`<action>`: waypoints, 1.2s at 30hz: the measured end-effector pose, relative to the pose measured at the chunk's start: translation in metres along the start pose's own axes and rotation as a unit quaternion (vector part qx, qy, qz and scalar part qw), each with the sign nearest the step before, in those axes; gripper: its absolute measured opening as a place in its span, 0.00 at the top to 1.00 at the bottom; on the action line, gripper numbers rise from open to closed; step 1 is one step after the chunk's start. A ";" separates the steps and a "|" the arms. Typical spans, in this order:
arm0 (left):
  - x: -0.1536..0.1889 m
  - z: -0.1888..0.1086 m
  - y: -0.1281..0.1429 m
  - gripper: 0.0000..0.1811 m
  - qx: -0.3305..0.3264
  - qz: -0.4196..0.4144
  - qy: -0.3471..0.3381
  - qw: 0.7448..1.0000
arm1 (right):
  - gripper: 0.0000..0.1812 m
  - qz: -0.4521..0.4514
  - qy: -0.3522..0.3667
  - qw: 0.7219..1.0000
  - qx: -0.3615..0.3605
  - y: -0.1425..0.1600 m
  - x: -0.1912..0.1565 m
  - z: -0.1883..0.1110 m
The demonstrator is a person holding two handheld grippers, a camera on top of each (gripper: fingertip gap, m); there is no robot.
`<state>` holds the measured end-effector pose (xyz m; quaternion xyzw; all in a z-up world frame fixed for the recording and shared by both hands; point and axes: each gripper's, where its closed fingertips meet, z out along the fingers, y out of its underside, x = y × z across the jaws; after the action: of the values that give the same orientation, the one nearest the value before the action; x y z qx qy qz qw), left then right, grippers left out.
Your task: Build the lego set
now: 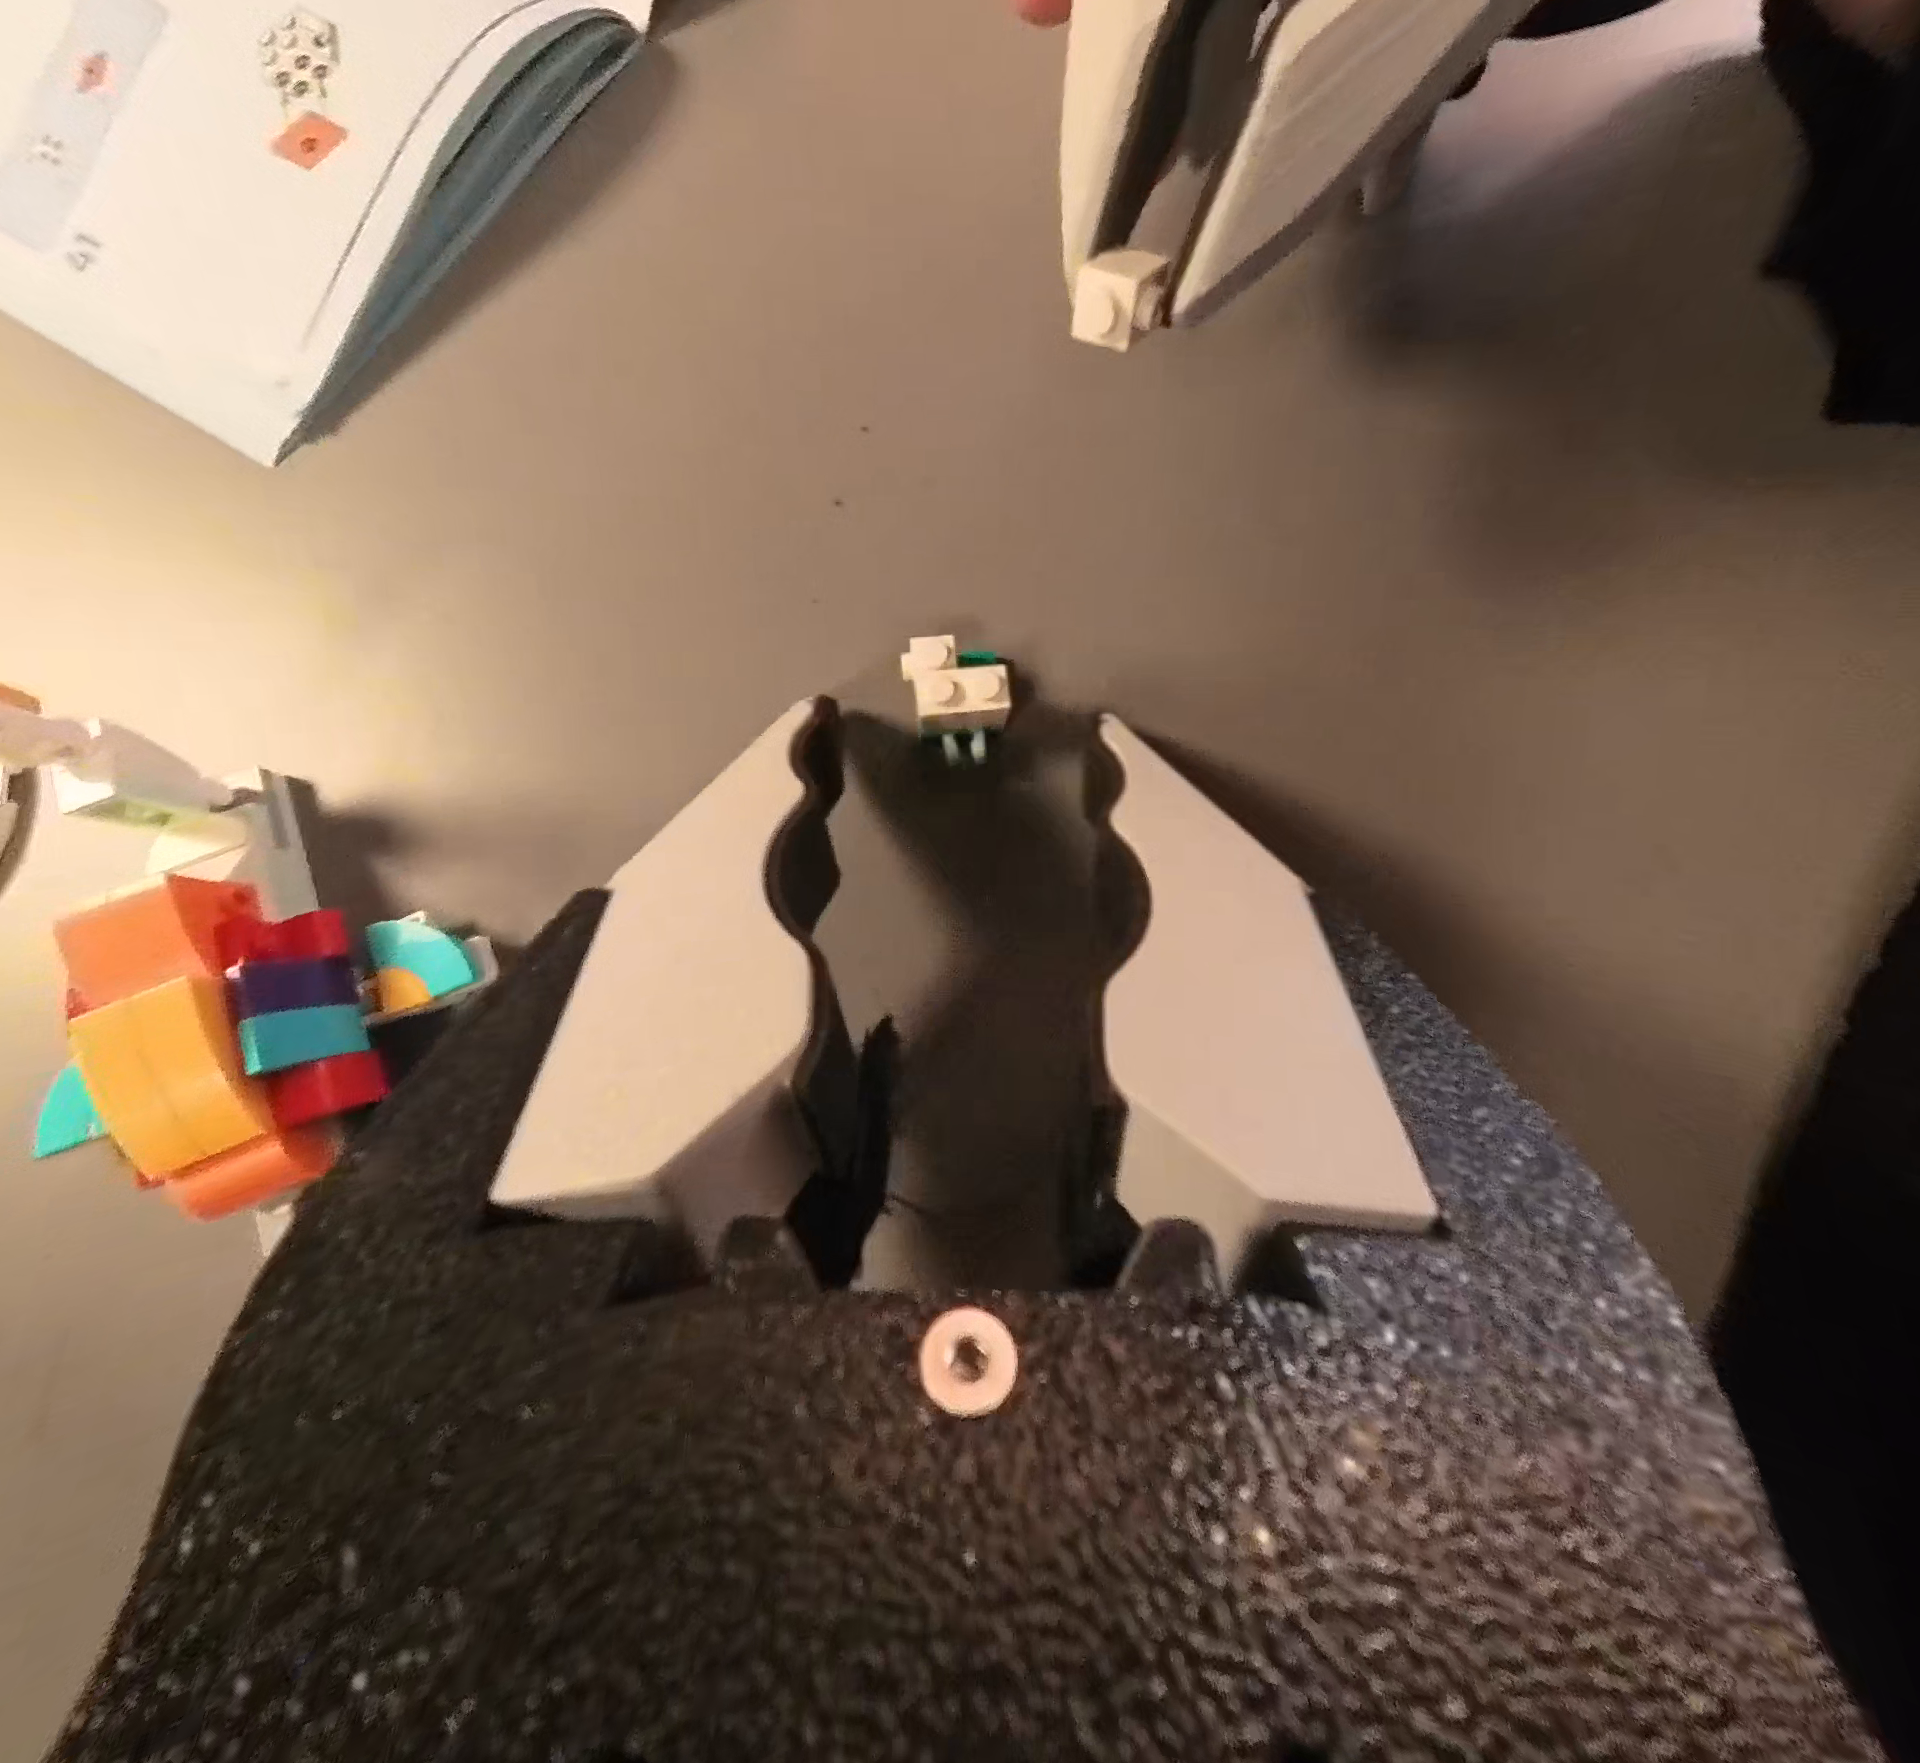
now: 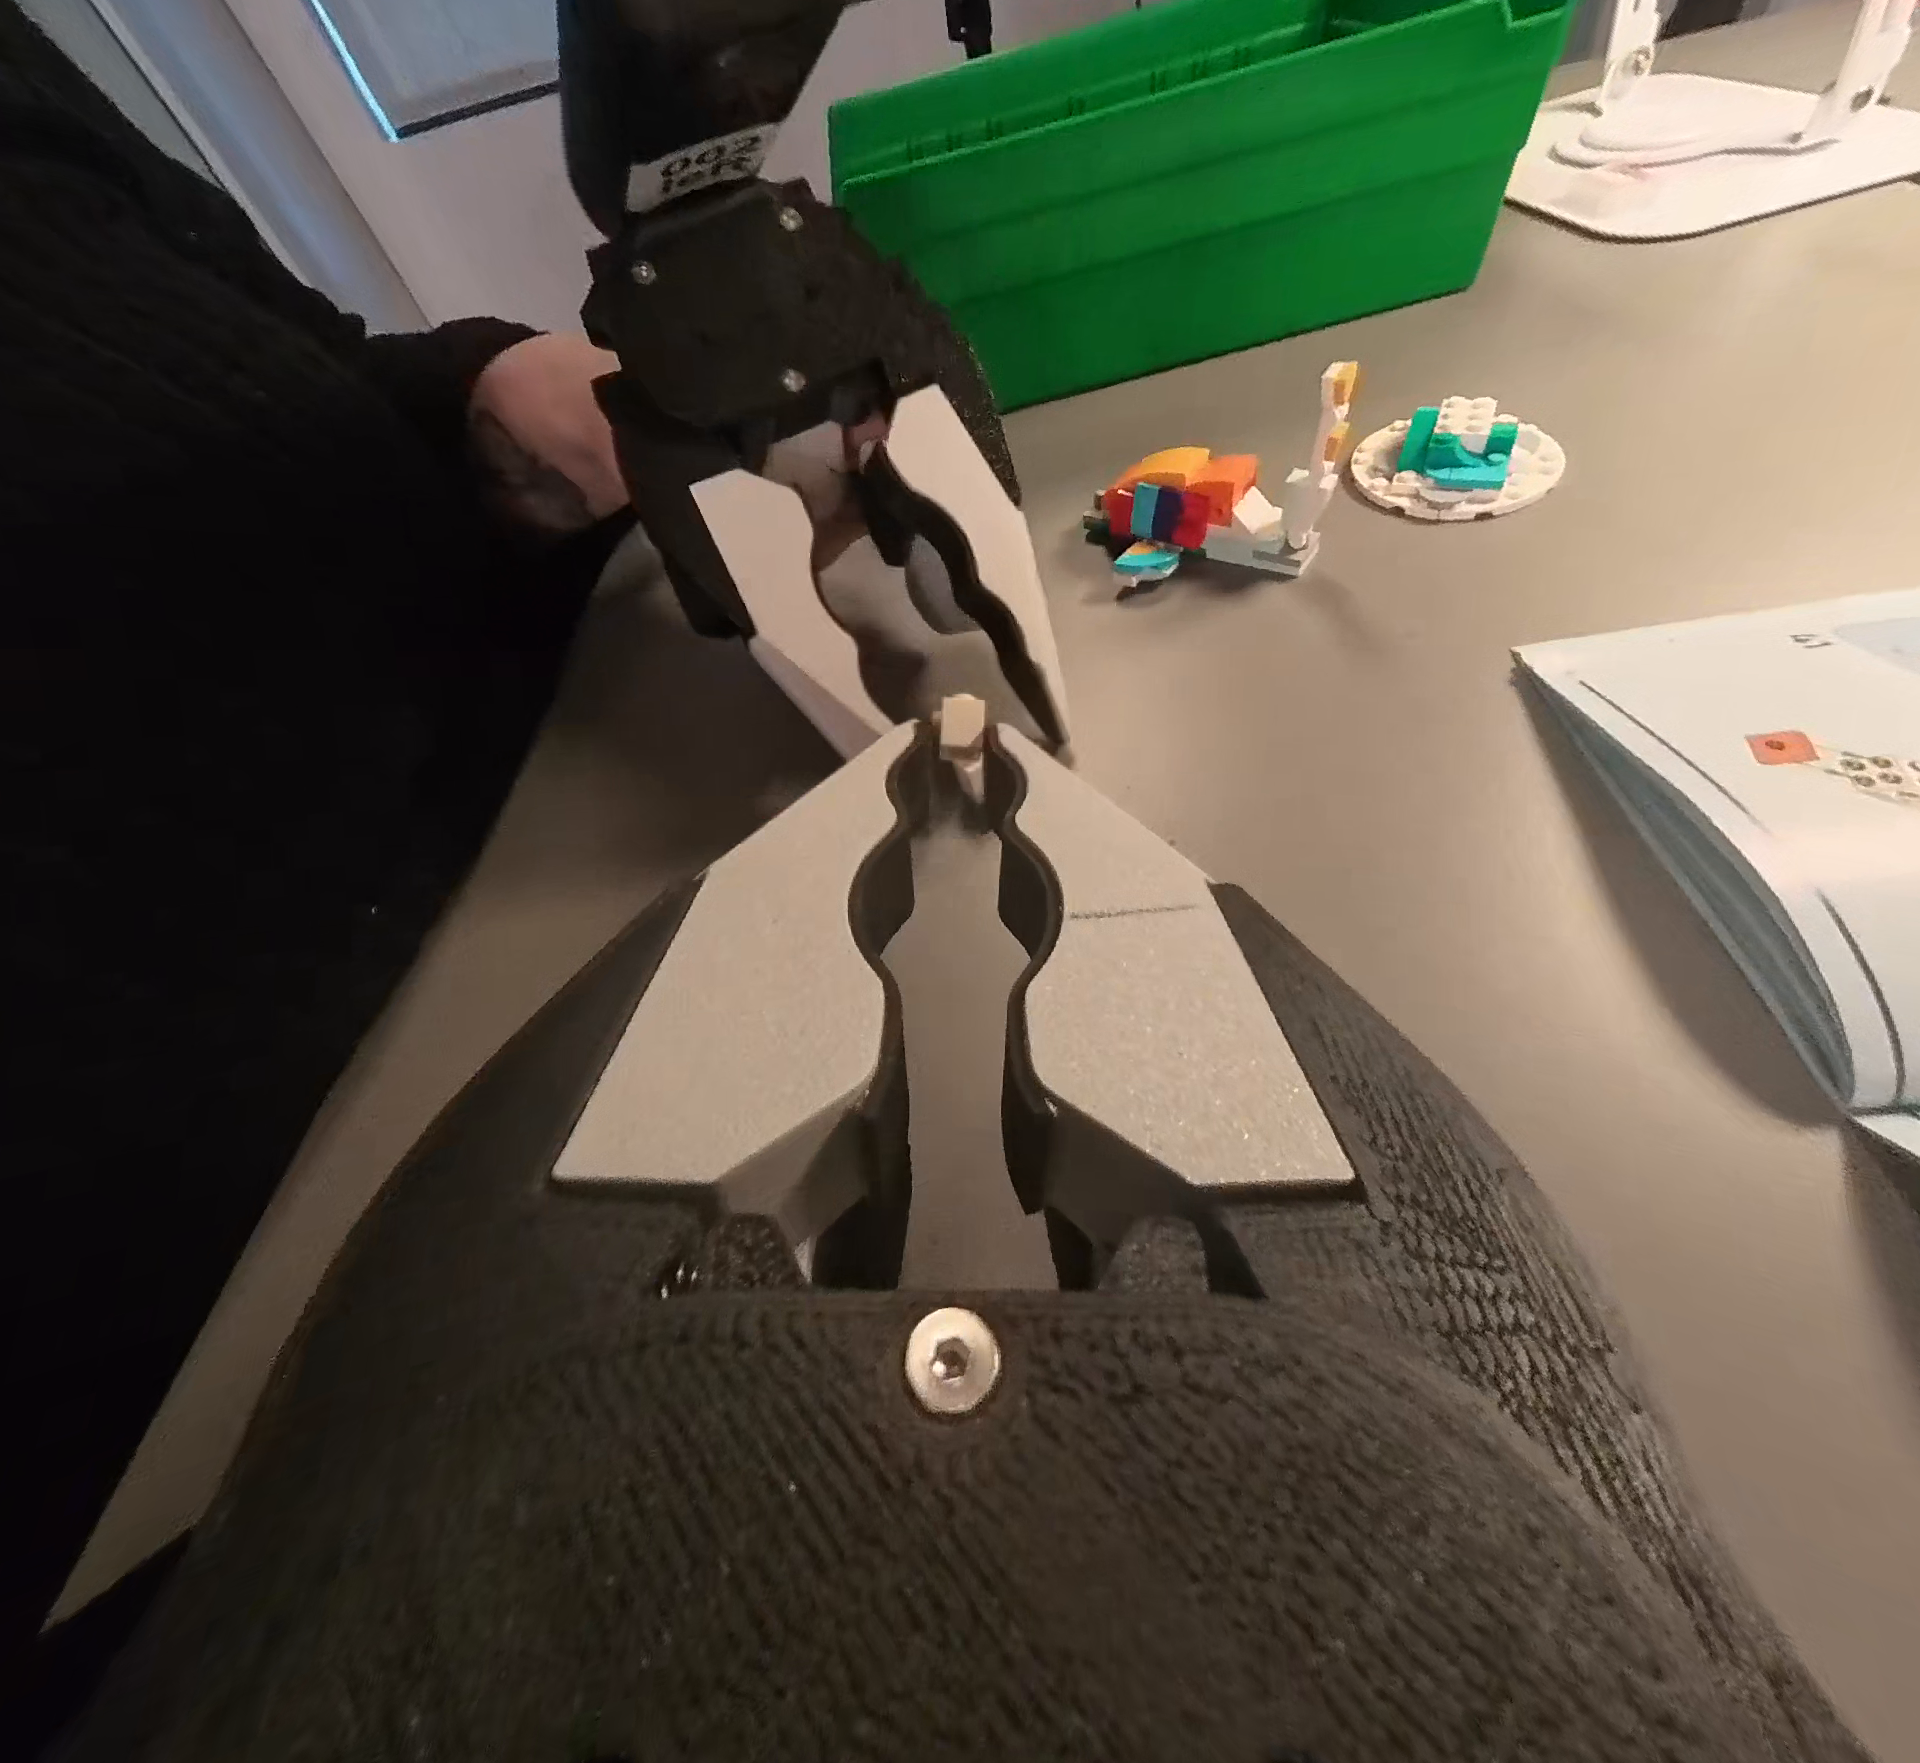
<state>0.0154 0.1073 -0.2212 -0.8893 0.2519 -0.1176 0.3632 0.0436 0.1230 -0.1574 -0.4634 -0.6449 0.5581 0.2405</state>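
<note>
My right gripper pinches a small white brick above the table, my left gripper is wide open around the little white-and-green build, so I should squeeze that gently, then press the brick straight down.

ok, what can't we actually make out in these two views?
- Green bin contents: right wrist view, its wall hides them.
- Small white-and-green assembly underside: left wrist view, too small.
- Instruction booklet: cut off by the frame edge in both views.
- White brick far side: jaws cover it.
</note>
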 end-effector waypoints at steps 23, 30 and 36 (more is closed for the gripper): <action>0.071 -0.054 -0.062 0.93 0.213 0.477 -0.005 0.853 | 0.96 0.105 -0.227 0.968 0.022 -0.009 -0.064 -0.002; 0.023 -0.030 -0.051 0.97 0.076 0.401 -0.050 0.912 | 0.88 0.001 -0.045 0.999 -0.010 -0.002 -0.019 0.003; 0.021 -0.018 -0.044 0.97 0.025 0.331 0.004 0.943 | 0.93 -0.142 0.059 0.986 -0.067 0.005 -0.005 0.007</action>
<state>0.0419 0.1123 -0.1770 -0.7461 0.5306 -0.0008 0.4024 0.0418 0.1145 -0.1629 -0.4139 -0.7252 0.4453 0.3233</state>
